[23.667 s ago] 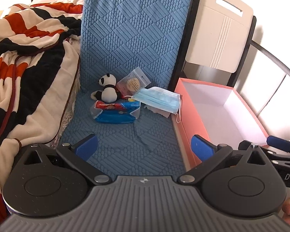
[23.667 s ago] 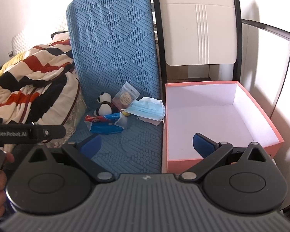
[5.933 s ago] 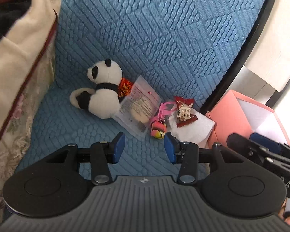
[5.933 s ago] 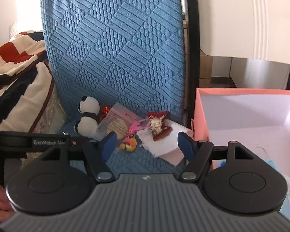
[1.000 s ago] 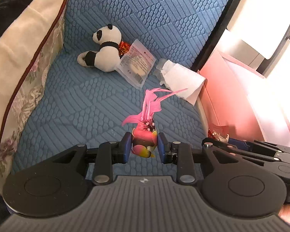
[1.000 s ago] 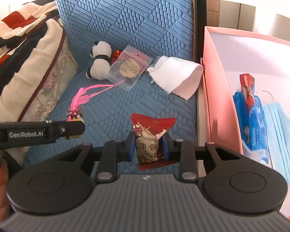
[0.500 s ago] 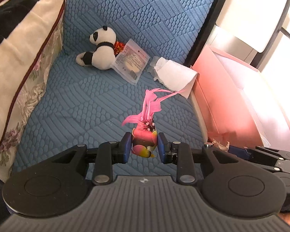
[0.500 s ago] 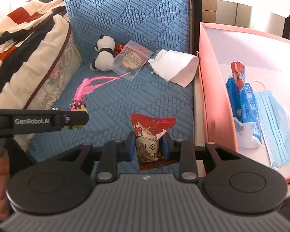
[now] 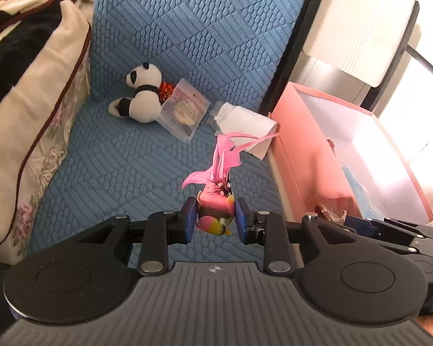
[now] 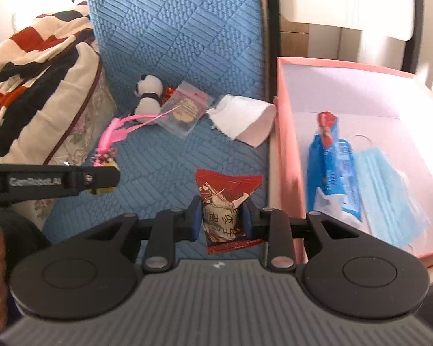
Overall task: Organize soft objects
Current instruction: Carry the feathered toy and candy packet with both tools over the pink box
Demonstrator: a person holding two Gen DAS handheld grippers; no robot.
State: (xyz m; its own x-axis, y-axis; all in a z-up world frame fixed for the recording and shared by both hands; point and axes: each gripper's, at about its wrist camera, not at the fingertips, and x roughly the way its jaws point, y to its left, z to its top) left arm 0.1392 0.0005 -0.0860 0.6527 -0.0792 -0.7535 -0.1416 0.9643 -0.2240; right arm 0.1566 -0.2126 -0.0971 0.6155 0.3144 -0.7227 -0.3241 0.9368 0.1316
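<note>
So the small pink-and-yellow feathered toy [image 9: 215, 213] is pinched between the blue pads of the left gripper [image 9: 215, 219], its pink feathers sticking up ahead of the fingers, held above the blue quilted seat cushion [image 9: 124, 173]. The right gripper [image 10: 221, 219] is clamped on a red crinkly snack packet with a printed wrapper [image 10: 223, 212], also up off the cushion. Just to the right of that gripper sits the pink cardboard box with a white inside [image 10: 285, 150], and in it lie a blue plastic tissue pack [image 10: 336, 167] and a light blue face mask [image 10: 386, 184], touching each other. Further ahead of both grippers, back against the upright cushion, are a small black-and-white plush panda [image 9: 143, 98], a clear plastic pouch with a round thing inside [image 9: 184, 111] right beside it, and a crumpled white paper tissue [image 9: 245, 122] near the box's edge. Left of everything is a striped red, black and cream blanket [image 10: 34, 72].
</note>
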